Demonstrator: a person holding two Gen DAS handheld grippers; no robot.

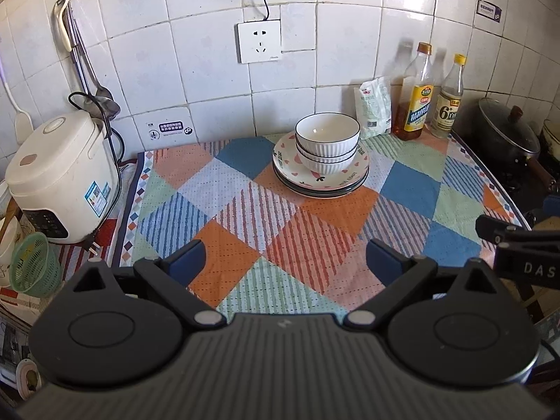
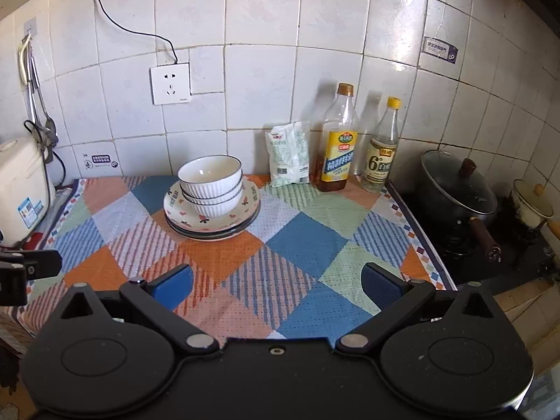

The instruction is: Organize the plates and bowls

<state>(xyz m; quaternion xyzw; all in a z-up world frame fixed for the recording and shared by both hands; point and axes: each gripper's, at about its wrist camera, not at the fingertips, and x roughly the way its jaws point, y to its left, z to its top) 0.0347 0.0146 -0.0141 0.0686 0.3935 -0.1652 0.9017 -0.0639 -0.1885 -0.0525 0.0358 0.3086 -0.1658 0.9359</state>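
Note:
Three white ribbed bowls (image 1: 327, 143) with dark rims are nested on a stack of plates (image 1: 320, 183) at the back of the patterned tablecloth; the top plate has a heart pattern. The same bowls (image 2: 210, 185) and plates (image 2: 213, 225) show in the right wrist view. My left gripper (image 1: 285, 262) is open and empty, well in front of the stack. My right gripper (image 2: 276, 287) is open and empty, in front and to the right of the stack. Part of the right gripper (image 1: 518, 245) shows at the left view's right edge.
A white rice cooker (image 1: 59, 178) and a green basket (image 1: 33, 264) stand at the left. A white packet (image 2: 288, 154) and two bottles (image 2: 337, 140) stand against the tiled wall. A black lidded pot (image 2: 455, 189) and a small white pot (image 2: 532, 206) sit on the stove at right.

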